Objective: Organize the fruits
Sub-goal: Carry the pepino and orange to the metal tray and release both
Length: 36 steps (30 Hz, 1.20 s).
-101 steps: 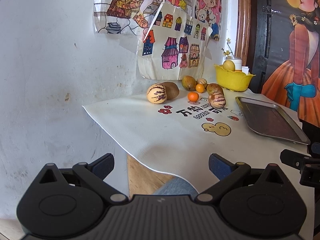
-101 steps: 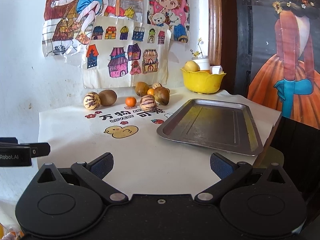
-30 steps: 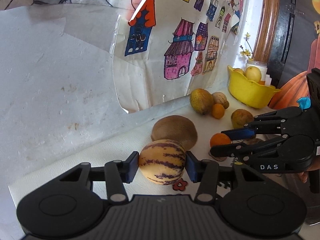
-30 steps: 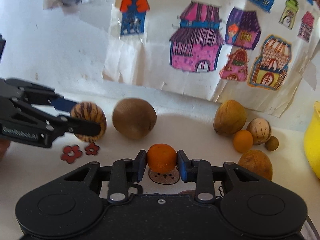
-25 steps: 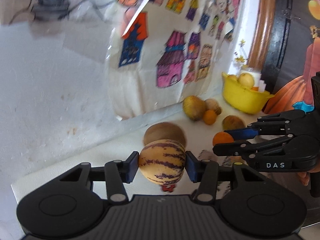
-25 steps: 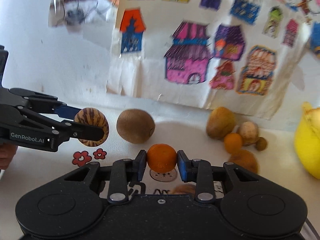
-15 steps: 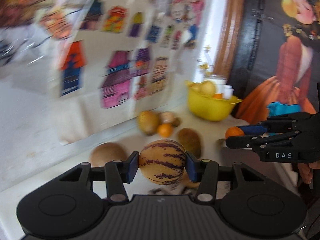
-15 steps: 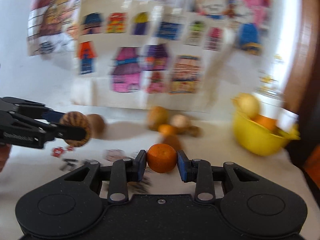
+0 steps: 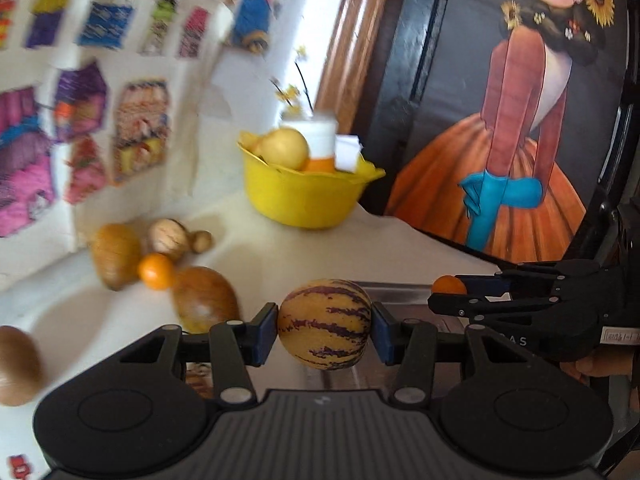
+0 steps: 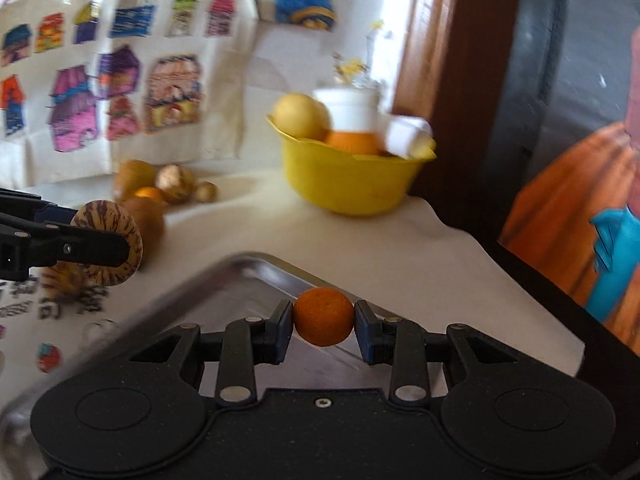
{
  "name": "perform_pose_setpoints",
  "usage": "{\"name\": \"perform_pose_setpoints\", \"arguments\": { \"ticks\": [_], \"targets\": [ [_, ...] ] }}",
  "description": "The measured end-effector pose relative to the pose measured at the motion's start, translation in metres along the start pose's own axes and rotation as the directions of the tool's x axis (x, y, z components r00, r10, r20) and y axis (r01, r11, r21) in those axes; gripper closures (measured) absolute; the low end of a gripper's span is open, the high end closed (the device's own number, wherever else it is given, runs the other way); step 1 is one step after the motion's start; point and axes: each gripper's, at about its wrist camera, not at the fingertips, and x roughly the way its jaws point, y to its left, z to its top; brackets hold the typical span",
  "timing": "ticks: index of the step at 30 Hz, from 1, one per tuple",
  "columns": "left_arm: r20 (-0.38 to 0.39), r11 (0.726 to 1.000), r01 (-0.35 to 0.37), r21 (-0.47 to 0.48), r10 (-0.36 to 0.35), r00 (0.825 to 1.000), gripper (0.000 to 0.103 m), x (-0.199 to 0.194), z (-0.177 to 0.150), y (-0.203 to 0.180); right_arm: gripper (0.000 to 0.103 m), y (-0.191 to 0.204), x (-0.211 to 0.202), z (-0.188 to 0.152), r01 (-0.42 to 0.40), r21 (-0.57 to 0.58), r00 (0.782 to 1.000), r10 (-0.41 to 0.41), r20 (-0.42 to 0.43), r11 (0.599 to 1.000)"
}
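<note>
Metal tray [image 10: 248, 268] lies near the table's right edge, presumably the sorting spot; left gripper [image 9: 325, 325] clamps the striped melon [image 9: 324, 322] at its near-left edge

Right gripper [image 10: 323, 323] pinches the small orange [image 10: 323, 321] above its far end, both likely awaiting release

Pale yellow melon [image 9: 324, 323] with purple stripes, pinched by blue pads [image 9: 265, 330]. Plain orange mandarin [image 10: 323, 316] over the silver tray [image 10: 224, 280]. Bright yellow bowl [image 10: 352, 184] behind, 1 orange fruit [image 10: 352, 142] inside.
</note>
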Motion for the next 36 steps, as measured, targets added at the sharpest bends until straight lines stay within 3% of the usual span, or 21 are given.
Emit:
{"name": "perform_pose_setpoints", "arguments": {
  "ticks": [9, 26, 32, 36],
  "targets": [
    [-0.051, 0.998, 0.013, 0.061, -0.010, 0.999, 0.050, 0.045, -0.010, -0.015, 0.068, -0.010, 0.026, -0.015, 0.035, 0.026, 0.999, -0.034, -0.029, 0.999],
    [-0.082, 0.996, 0.024, 0.091, -0.017, 0.996, 0.049, 0.056, -0.022, -0.026, 0.067, -0.012, 0.031, -0.022, 0.042, 0.014, 0.999, -0.042, -0.024, 0.999],
    [-0.092, 0.996, 0.016, 0.091, -0.007, 0.996, 0.049, 0.057, -0.021, -0.026, 0.059, -0.011, 0.028, -0.023, 0.049, 0.017, 0.999, -0.048, -0.024, 0.999],
    [-0.070, 0.999, 0.013, 0.050, -0.010, 0.997, 0.031, 0.051, -0.016, -0.022, 0.048, -0.013, 0.021, -0.023, 0.056, 0.024, 0.998, -0.056, -0.017, 0.998]
  ]
}}
